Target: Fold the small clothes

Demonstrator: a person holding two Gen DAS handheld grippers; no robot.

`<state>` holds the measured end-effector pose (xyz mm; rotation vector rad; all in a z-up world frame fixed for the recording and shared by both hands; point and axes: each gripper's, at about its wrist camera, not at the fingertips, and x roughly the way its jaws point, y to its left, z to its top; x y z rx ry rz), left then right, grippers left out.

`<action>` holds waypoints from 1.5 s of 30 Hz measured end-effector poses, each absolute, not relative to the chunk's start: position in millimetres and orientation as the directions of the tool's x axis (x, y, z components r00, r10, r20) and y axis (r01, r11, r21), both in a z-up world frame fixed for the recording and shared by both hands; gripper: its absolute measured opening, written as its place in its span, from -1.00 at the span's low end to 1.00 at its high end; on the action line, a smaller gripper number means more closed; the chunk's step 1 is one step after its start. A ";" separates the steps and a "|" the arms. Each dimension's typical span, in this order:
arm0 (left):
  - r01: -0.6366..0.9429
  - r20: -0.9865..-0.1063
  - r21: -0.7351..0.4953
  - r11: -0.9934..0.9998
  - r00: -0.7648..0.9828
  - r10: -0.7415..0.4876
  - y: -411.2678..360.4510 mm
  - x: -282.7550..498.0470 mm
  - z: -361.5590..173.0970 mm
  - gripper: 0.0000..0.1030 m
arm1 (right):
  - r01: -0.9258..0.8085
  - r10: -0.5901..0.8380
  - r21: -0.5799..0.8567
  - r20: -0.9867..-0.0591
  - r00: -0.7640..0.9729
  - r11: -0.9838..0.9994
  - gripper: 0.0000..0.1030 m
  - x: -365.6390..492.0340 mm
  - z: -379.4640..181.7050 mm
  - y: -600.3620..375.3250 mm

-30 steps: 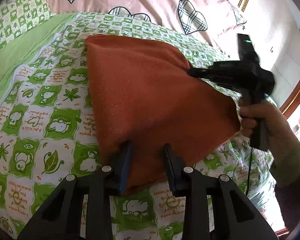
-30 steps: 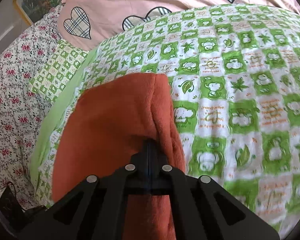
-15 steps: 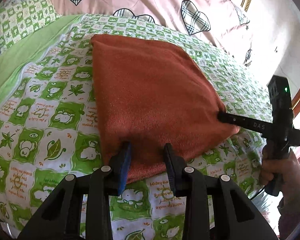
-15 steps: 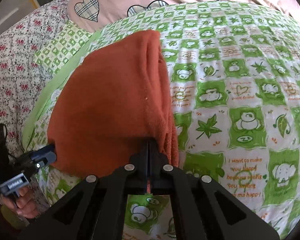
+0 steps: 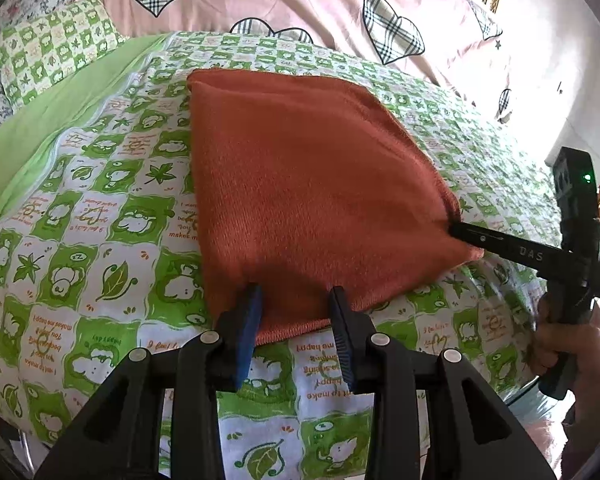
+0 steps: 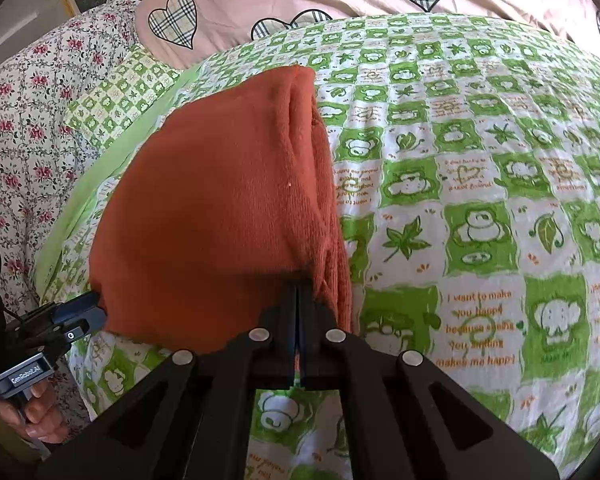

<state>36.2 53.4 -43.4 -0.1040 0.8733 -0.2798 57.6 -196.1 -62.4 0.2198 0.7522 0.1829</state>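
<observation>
Orange cloth [image 5: 300, 200]: one item, knitted or terry-like, folded flat on the green patterned bedspread [image 5: 100, 240].

Grip, right: right gripper [image 6: 298, 292] has its jaws pressed together on the near corner of the cloth, several layers pinched; in the left wrist view its tip [image 5: 460, 234] meets the cloth's right corner.

Grip, left: left gripper [image 5: 296, 308] stands with jaws partly apart, straddling the near hem. Its blue pads [image 5: 248, 328] sit either side of the edge and do not appear to press on it.

Handling, judged: light, soft, limp. It will sag between held points and will not hold a crease alone. The nap should grip pads well, so slipping is unlikely. Not fragile.

Where to hold: corners and the stitched hem, catching all layers together. The stacked edges along the right side [image 6: 324, 184] look loose and may splay if only the top layer is taken.

Surroundings: pink heart-print quilt [image 5: 300, 8] beyond.
</observation>
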 end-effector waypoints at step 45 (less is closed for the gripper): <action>-0.020 -0.815 0.039 0.999 0.578 0.044 79.6 -39.8 -31.1 0.71 | -0.114 0.210 0.185 -0.659 0.722 0.976 0.88 -61.2 -55.9 -150.4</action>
